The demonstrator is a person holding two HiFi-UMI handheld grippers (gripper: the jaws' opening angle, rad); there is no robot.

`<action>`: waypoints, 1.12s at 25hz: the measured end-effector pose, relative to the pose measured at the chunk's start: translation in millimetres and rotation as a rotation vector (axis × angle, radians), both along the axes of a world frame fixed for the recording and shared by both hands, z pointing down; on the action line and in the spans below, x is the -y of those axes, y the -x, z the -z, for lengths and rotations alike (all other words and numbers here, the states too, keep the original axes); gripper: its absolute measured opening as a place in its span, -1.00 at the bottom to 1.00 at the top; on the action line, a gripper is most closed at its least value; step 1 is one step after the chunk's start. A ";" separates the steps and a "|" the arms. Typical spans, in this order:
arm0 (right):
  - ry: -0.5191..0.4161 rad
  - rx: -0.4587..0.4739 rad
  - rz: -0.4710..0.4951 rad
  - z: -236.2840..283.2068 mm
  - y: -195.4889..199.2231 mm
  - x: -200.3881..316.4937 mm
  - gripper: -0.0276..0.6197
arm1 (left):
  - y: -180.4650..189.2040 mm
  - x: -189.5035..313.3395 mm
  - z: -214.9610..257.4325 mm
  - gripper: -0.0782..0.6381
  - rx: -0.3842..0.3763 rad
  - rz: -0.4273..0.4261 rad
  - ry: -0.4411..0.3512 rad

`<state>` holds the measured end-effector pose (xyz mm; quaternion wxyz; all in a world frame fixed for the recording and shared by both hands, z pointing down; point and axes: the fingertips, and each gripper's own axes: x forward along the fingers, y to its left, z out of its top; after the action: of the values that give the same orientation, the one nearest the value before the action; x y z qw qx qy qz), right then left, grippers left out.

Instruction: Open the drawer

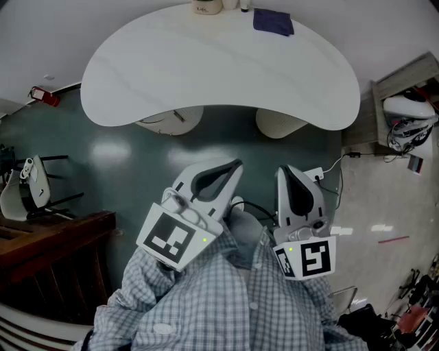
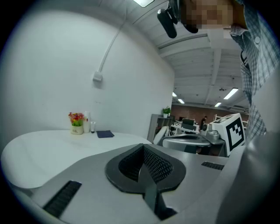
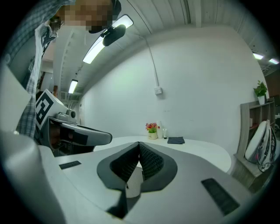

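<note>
Left gripper (image 1: 230, 168), right gripper (image 1: 285, 173): fingers (image 2: 155, 164) together, table (image 1: 219, 75) ahead.

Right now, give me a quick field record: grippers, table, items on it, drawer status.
left gripper: jaws together, nothing between them
right gripper: jaws together, nothing between them
table: white, curved, ahead of both grippers, not touched
far edge of table: flower pot, dark blue cloth
drawer: none visible in any view

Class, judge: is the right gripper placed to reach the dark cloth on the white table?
Probably not yet: the right gripper hangs near the person's chest, short of the table, and the cloth lies at its far edge. Nothing blocks the path.
</note>
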<state>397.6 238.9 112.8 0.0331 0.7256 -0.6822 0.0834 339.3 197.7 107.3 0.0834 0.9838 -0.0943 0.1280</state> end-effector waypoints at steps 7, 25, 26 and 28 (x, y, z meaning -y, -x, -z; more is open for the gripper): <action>0.004 0.002 0.017 -2.1 8.1 5.2 -0.89 | 3.6 2.4 -1.7 -0.77 0.004 -0.006 -0.010; 0.014 0.026 0.040 -10.8 12.5 -8.4 -0.89 | 13.0 -8.9 -4.8 -0.77 0.015 0.046 -0.006; 0.016 0.024 0.042 -11.4 11.7 -10.6 -0.89 | 11.9 -10.7 -4.6 -0.77 0.013 0.048 -0.006; 0.017 0.017 0.048 -11.6 10.7 -15.1 -0.89 | 10.7 -15.4 -4.8 -0.77 0.013 0.052 -0.009</action>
<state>386.9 254.0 124.4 0.0355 0.7079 -0.6991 0.0943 328.6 213.1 112.1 0.0815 0.9805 -0.1207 0.1316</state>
